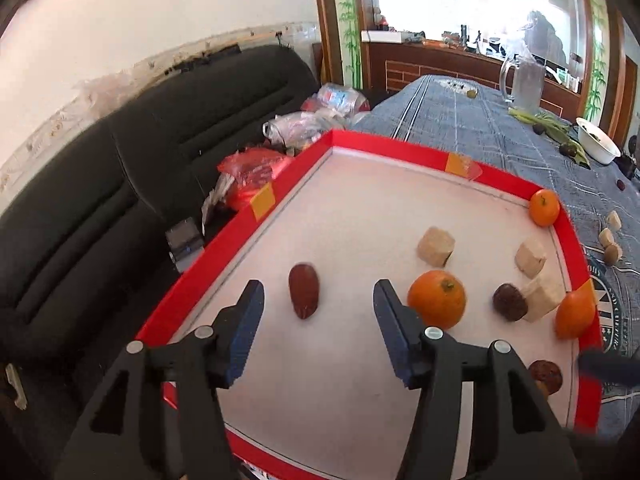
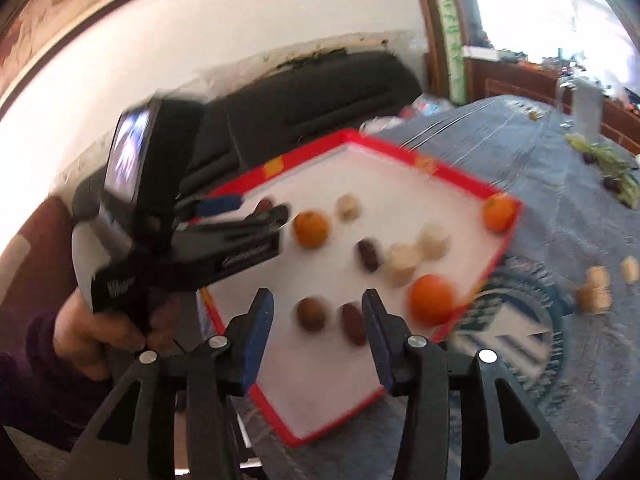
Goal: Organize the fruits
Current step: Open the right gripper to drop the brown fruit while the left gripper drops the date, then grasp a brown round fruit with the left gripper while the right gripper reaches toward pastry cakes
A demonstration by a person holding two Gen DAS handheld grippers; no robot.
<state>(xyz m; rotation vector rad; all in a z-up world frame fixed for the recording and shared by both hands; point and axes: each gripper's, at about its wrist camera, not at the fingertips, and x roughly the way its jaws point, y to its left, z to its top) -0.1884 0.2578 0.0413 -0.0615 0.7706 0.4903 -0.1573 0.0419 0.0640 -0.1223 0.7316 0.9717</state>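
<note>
Your left gripper [image 1: 318, 296] hangs nearest the lens, jaws spread and empty, over a red-rimmed white tray [image 1: 280, 200]. A dark red date [image 1: 304, 291] lies between its fingertips; an orange [image 1: 437, 299] sits just beside the right one. Your right gripper [image 2: 318, 306], jaws also parted, hovers above another date [image 2: 354, 324]. Lettering on the left gripper's body is blurred, unreadable.

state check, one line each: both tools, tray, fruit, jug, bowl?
left tool: open, nothing held; a date lies between its fingers
right tool: open, nothing held
tray: flat on the table, holding fruit
oranges: three, loose in tray
dates: loose in tray
jug: upright
bowl: upright
</note>
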